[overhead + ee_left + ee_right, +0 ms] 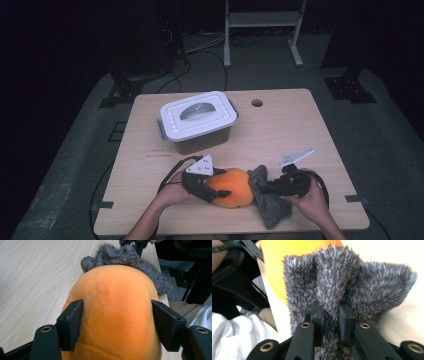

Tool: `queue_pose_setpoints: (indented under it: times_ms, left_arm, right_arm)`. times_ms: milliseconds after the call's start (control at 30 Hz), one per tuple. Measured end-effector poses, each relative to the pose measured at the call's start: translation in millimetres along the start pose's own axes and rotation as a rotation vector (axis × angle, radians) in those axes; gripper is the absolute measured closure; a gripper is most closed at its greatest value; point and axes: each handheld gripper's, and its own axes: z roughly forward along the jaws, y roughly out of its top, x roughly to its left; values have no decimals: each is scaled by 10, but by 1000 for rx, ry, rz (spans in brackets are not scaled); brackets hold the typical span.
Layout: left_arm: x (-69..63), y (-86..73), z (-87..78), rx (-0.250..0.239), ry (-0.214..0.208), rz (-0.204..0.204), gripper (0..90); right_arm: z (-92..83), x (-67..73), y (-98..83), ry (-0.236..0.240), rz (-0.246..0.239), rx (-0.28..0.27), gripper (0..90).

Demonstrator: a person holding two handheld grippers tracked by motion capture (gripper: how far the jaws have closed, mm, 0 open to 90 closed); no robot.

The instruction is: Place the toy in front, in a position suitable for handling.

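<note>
An orange plush toy lies near the table's front edge. My left gripper comes at it from the left. In the left gripper view, both pads press into the round orange plush toy, so the left gripper is shut on it. A grey furry cloth lies against the toy's right side. My right gripper is shut on a raised fold of that grey furry cloth. In the right gripper view, the right gripper pinches the fold, with the orange plush toy behind it.
A box with a white lid and grey latches stands closed at the back left of the wooden table. A round hole sits near the far edge. Cables and a metal stand are on the floor beyond.
</note>
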Motion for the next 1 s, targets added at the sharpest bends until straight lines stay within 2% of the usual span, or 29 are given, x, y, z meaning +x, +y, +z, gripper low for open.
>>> queue_pose_setpoints:
  times_ms: [33,67,133,200,233,333,400,433,467,500,533,567,600,667,700,733,800,833,867,900,1000]
  left_arm:
    - [1,-4,-1,-3,-4,-1,302]
    - [-1,-5,2,-4,-7,0,292]
    - [-8,3,11,-3,-15,1,279]
    - [-26,25,12,-1,-23,3,203]
    - [-37,45,9,8,-25,5,132]
    - [-50,96,8,13,-11,1,86]
    - [-42,91,37,32,-12,-3,90]
    - [-48,73,50,28,-15,7,185]
    - [-58,57,54,18,-5,10,185]
    - [-66,54,52,9,12,12,249]
    - [-86,80,31,-23,47,47,355]
    - [-86,80,31,-23,47,47,374]
    - [-104,95,28,-51,70,60,374]
    - [-148,112,48,-102,139,115,390]
    - [-167,114,70,-121,177,155,378]
    - [-171,115,88,-129,185,157,378]
    - [-160,109,148,-110,171,135,355]
    - [-151,92,183,-83,161,128,345]
    - [-149,67,213,-76,146,121,318]
    - [-151,56,216,-70,139,122,302]
    - [-160,57,200,-57,121,114,285]
  right_arm:
    - [-34,28,29,7,-5,-28,766]
    - [-79,82,89,31,-16,-89,765]
    - [-77,108,117,38,-25,-103,765]
    - [-20,145,145,46,-50,-93,765]
    - [72,165,138,55,-62,-62,765]
    - [106,200,141,71,-78,-46,764]
    - [115,236,146,63,-96,-39,764]
    - [112,243,152,51,-106,-31,764]
    - [112,243,152,51,-106,-31,764]
    - [101,237,154,40,-110,-31,764]
    - [60,224,159,27,-99,-45,765]
    - [60,224,159,27,-99,-45,765]
    - [36,221,165,17,-96,-54,766]
    - [-31,225,177,-13,-98,-83,768]
    - [-110,225,195,-31,-96,-133,768]
    - [-110,225,195,-31,-96,-133,768]
    - [-131,230,208,-49,-100,-143,768]
    - [-121,231,206,-52,-99,-140,768]
    - [-94,225,199,-50,-99,-127,767]
    - [-19,209,178,-45,-98,-90,767]
    - [-1,177,164,-24,-83,-80,767]
